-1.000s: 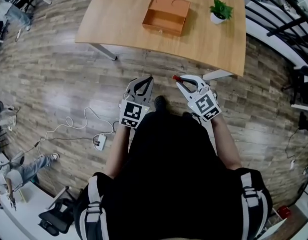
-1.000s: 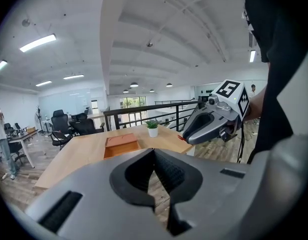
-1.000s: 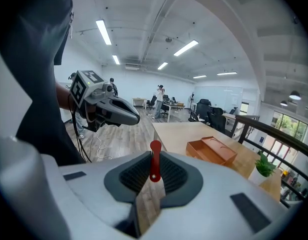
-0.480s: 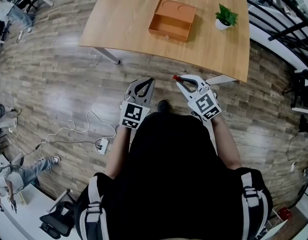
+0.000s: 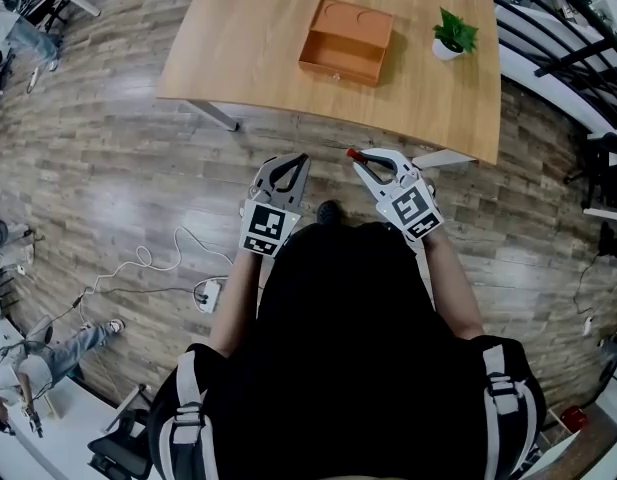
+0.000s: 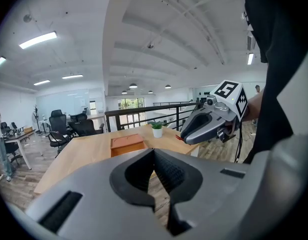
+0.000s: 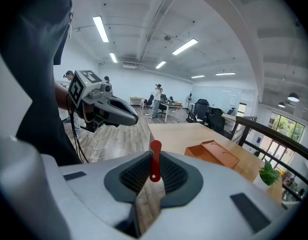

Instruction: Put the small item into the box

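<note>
An orange open box lies on the wooden table ahead of me; it also shows in the left gripper view as the box and in the right gripper view as the box. My right gripper is held over the floor, short of the table, shut on a small red item. That red item stands upright between the pads. My left gripper is level beside it, jaws together with nothing in them.
A small potted plant stands on the table right of the box. A white cable and power strip lie on the wood floor at the left. A black railing runs along the right. Office chairs and desks stand far off.
The table and box have slid slightly lower and rightward in the head view, and the floor cable has drifted down. Both grippers keep the same pose, and the red item stays gripped.
</note>
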`<control>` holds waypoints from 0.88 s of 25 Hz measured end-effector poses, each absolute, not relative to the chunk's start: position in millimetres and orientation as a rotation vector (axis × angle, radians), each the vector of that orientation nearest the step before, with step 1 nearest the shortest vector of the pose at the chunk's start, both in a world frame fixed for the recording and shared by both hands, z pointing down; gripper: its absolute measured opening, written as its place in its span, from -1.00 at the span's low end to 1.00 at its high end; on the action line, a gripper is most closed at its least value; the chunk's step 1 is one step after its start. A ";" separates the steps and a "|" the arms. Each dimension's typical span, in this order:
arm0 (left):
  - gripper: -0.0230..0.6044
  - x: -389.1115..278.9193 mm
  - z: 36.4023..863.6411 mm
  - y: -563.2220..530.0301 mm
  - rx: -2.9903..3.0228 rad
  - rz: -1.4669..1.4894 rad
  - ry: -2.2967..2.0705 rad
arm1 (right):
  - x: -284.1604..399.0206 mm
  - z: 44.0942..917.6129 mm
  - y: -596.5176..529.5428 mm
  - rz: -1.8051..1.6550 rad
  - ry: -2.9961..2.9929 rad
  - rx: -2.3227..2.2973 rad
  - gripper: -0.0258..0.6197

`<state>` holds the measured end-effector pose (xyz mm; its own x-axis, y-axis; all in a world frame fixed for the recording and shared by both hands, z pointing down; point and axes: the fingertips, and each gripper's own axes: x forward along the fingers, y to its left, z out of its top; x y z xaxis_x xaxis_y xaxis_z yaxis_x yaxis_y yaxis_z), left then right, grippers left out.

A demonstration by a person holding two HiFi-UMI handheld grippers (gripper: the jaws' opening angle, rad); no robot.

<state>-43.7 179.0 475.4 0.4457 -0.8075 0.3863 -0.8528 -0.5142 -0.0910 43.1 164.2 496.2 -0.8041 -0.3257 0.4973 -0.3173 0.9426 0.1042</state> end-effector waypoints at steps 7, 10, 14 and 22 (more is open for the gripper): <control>-0.86 -48.2 479.1 175.8 2.576 0.578 -1.461 | 40.1 501.8 155.2 -0.014 -2.549 0.481 -0.72; -0.86 -52.6 480.3 173.8 2.576 0.579 -1.463 | 36.9 501.9 150.2 -0.015 -2.548 0.493 -0.72; -0.86 -59.4 477.9 170.3 2.577 0.569 -1.468 | 33.7 500.6 146.8 -0.020 -2.544 0.513 -0.72; -0.86 -60.0 483.4 168.4 2.561 0.561 -1.469 | 30.9 504.6 143.9 -0.019 -2.541 0.502 -0.72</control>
<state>-60.0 168.4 483.4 0.4547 -0.8040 0.3832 -0.8547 -0.5149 -0.0659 30.9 143.9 504.6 -0.7821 -0.3562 0.5113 -0.3483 0.9303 0.1152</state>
